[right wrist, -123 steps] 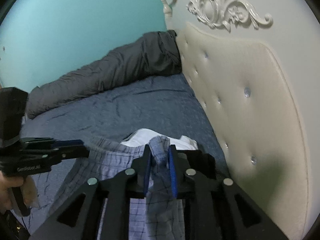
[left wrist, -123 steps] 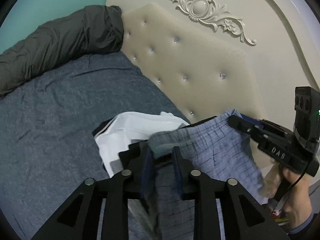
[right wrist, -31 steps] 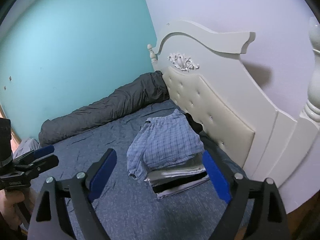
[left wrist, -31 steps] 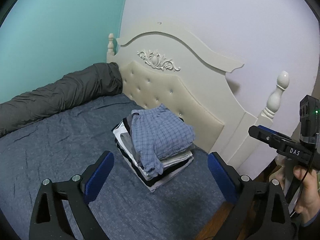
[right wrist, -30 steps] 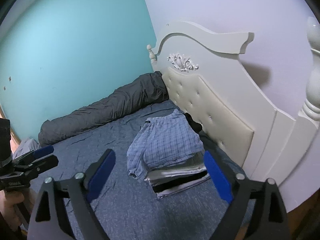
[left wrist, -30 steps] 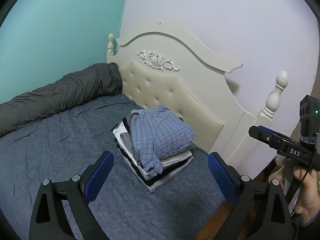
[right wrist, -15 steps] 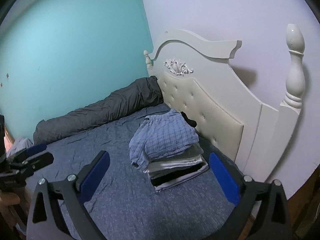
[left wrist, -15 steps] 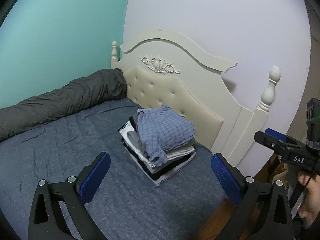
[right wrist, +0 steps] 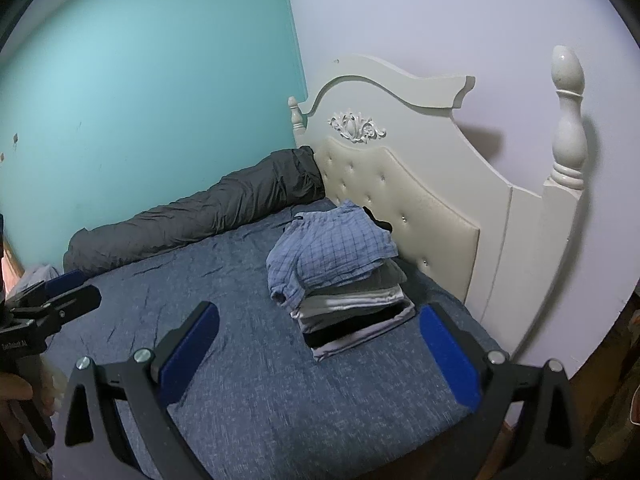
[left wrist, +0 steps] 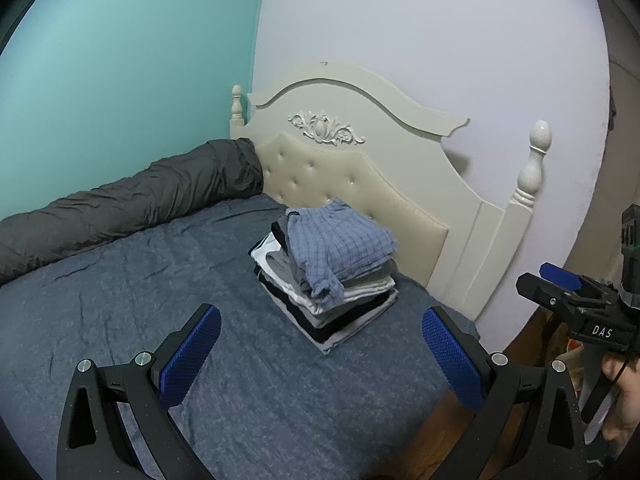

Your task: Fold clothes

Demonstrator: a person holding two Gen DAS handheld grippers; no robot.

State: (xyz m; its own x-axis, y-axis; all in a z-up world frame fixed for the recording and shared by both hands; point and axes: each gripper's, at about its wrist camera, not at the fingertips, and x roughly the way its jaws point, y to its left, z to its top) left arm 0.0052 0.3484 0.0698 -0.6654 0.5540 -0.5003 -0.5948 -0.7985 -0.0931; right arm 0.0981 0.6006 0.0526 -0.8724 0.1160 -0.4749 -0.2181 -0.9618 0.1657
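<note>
The checked shorts (left wrist: 340, 246) are seen on top of the stack of folded clothes (left wrist: 332, 300), on the bed (left wrist: 120, 300) by the headboard (left wrist: 360, 168). The stack lies ahead of both, well apart. The left hand-held gripper (left wrist: 320, 360) and right hand-held gripper (right wrist: 316, 354) are spread wide and empty.

Counted: one stack of folded clothes (left wrist: 326, 276), one plaid garment (right wrist: 330, 250) topping it, one bed (left wrist: 120, 300), one headboard (left wrist: 360, 168), one dark bolster (left wrist: 120, 204), two grippers: left gripper (left wrist: 320, 354), right gripper (right wrist: 318, 354).
</note>
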